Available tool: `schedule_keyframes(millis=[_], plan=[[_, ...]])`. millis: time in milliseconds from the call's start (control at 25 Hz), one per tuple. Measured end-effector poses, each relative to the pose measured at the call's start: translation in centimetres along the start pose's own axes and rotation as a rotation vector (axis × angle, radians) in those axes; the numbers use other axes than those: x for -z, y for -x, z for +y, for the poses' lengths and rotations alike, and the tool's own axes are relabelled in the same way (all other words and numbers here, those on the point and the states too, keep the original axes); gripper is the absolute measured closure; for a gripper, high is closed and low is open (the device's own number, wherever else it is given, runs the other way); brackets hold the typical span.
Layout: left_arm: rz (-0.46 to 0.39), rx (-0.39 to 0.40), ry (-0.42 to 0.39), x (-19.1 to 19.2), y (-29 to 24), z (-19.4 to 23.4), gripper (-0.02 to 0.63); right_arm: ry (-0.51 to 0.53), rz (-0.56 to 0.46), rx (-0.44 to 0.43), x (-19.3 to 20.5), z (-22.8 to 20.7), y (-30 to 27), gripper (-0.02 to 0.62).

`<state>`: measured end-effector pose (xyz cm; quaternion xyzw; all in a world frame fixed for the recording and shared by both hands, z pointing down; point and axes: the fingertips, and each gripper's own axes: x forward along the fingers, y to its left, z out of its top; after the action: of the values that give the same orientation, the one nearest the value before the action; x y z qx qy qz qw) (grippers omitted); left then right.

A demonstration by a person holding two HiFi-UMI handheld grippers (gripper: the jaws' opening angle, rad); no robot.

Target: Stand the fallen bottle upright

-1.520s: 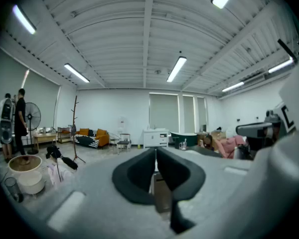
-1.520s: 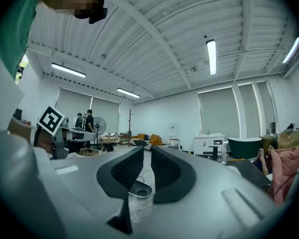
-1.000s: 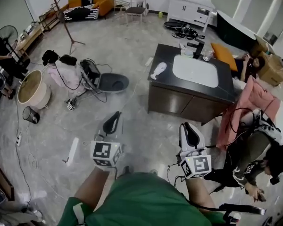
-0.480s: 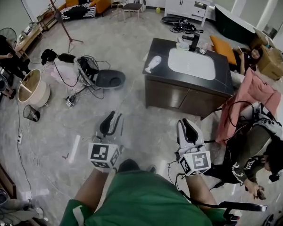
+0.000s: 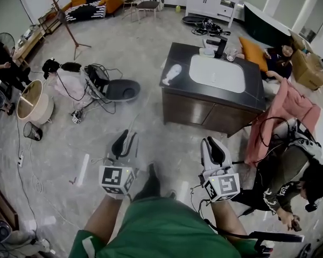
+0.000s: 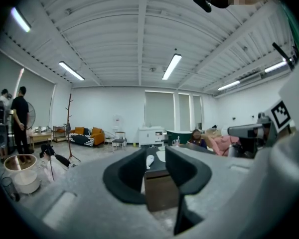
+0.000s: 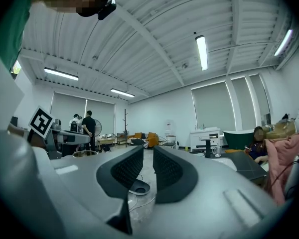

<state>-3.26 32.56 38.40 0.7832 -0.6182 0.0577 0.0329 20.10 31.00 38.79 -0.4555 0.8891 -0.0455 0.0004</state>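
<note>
1. The fallen bottle [image 5: 173, 73], white, lies on its side at the 9 o'clock end of the dark counter [image 5: 175, 93], close to the edge. The white basin [image 5: 216, 73] is at its 3 o'clock.
2. Both tongs hang over the floor at the bottle's 6 o'clock, well apart from it.
3. The left gripper [image 5: 126, 136] has just been opening its jaws. They stand wide and empty, with the distant bottle showing through the gap.
4. The right gripper [image 5: 211, 143] shows only a narrow gap and holds nothing.
5. The approach looks unfinished, and nothing has touched the bottle yet.
6. Risk: the bottle is near the edge, so a jaw nudging it from 3 o'clock could roll it off toward 9 o'clock.
7. Risk: its rounded body may slip from the pads, and a tilted release could let it topple again.
8. Risk: the floor cables [image 5: 91, 79] at the grippers' 10 o'clock and the seated person [image 5: 293, 184] at 3 o'clock narrow the walk in.
</note>
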Motion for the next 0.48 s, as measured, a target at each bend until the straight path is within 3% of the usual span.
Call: schedule_keyframes(millis=[480], plan=[[0.005, 0.075, 0.046, 0.2, -12.2, 7.5, 0.489, 0.030, 0.057, 0.054, 0.3, -2.5, -11.7, 0.545]])
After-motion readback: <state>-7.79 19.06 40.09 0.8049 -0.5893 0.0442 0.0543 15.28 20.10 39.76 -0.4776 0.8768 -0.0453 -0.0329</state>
